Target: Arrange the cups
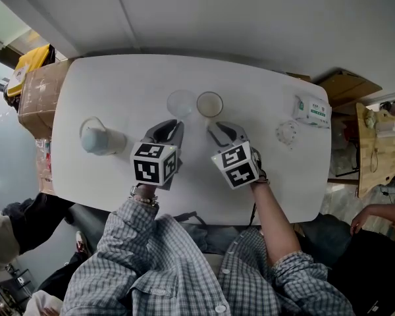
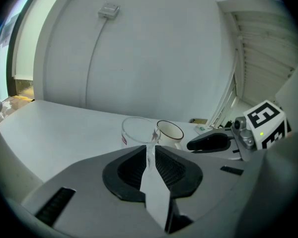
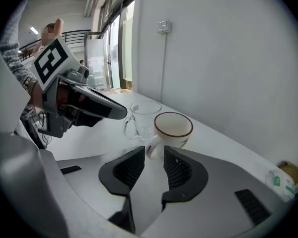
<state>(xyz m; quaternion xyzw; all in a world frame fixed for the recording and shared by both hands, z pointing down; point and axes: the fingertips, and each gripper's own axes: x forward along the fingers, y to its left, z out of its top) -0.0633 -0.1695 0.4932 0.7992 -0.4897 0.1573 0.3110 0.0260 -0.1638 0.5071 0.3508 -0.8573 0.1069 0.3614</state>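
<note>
We find the left tool (image 2: 151, 151) pinched narrow on the handle of the glass cup (image 2: 137, 130), the right tool (image 3: 154, 152) slightly apart astride the handle of the white cup (image 3: 173, 128), both cups side by side just ahead, upper centre of the surface (image 1: 118, 84).

White table (image 1: 118, 84), rounded corners. Upper centre: clear glass cup (image 1: 180, 103) just beside brown-rimmed white mug (image 1: 210, 104). Left: pale jug (image 1: 100, 140). Right: packet (image 1: 311, 110), small clear glass (image 1: 286, 135).
</note>
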